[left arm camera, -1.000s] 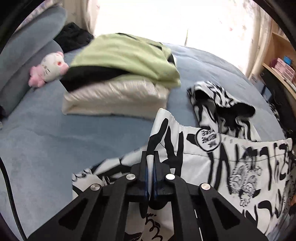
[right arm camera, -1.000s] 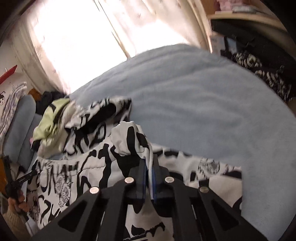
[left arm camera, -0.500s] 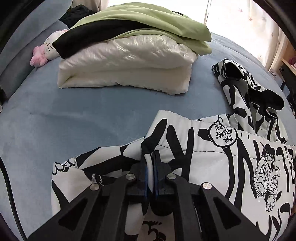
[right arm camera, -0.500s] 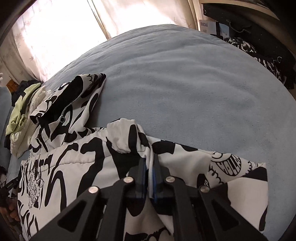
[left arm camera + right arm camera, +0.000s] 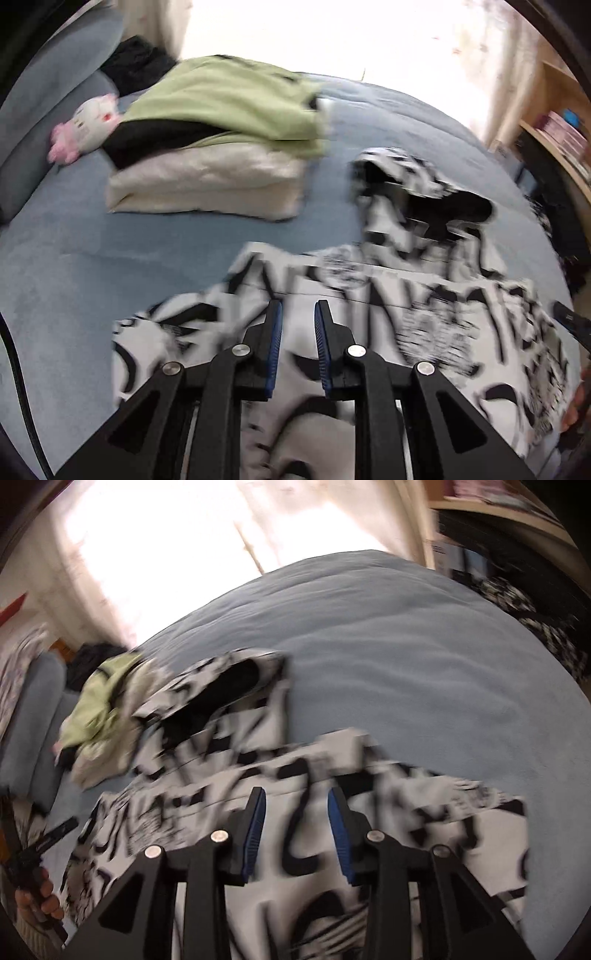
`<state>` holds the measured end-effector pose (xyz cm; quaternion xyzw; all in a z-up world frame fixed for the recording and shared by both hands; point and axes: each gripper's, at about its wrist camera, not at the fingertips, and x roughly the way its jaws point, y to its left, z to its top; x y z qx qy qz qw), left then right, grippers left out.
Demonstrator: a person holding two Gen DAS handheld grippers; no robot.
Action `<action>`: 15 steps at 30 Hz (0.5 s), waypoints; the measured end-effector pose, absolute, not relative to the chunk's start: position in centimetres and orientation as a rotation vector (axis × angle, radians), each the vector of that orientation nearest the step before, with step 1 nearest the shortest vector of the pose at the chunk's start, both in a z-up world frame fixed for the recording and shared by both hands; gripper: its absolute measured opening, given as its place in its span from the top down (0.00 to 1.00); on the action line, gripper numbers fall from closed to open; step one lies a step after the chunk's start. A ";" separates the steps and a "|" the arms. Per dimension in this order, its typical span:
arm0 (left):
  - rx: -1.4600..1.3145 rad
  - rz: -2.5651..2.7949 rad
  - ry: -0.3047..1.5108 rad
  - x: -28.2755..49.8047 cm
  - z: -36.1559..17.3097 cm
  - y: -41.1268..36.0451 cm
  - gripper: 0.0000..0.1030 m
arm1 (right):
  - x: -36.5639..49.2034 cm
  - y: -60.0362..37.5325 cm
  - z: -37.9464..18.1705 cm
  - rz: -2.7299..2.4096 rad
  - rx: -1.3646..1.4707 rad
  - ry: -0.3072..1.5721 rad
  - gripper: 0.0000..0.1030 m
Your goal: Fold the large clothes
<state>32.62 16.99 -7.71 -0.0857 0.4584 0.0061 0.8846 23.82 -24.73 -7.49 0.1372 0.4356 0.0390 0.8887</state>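
A: Fabric everywhere under the left claw (image 5: 297,314). How do its jaws stand?

B: Apart and opening, blue pads bare. The black-and-white printed jacket (image 5: 424,317) lies spread on the blue bed (image 5: 74,258) directly beneath and ahead of the claw, but nothing is pinched between the pads.

A: And the right claw (image 5: 296,801)?

B: Its jaws are opening too, and stand wider. The same jacket (image 5: 461,812) lies under it, loose of the pads. Its hood (image 5: 236,686) sits ahead and a little to the left of this claw, lining turned up and dark.

A: What sits around them?

B: Ahead and to the left of the left claw there is a stack: a cream padded garment (image 5: 207,181) at the bottom, something black in the middle, a light green garment (image 5: 229,99) on top. Just left of that stack lies a white and pink plush toy (image 5: 86,125), against a grey-blue cushion (image 5: 48,85).

A: Anything in the way?

B: Between the left claw and the stack there is only bare bed. Far to the right of the left claw a wooden shelf (image 5: 561,136) holds small items, too blurred to name. From the right wrist view, a hand (image 5: 35,897) gripping the other tool's handle shows at the lower left edge.
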 end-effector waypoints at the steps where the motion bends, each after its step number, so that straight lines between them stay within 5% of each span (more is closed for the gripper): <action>1: -0.178 -0.008 0.953 32.6 -7.5 16.0 0.84 | 23.8 -23.2 -7.4 0.111 0.272 0.911 0.66; 9: -0.157 -0.064 1.006 33.7 -10.7 10.2 0.85 | 24.5 -13.4 -11.2 0.279 0.188 0.975 0.66; 15: -0.143 0.019 1.022 36.0 -14.2 13.7 0.92 | 26.5 -17.6 -13.8 0.206 0.219 0.943 0.70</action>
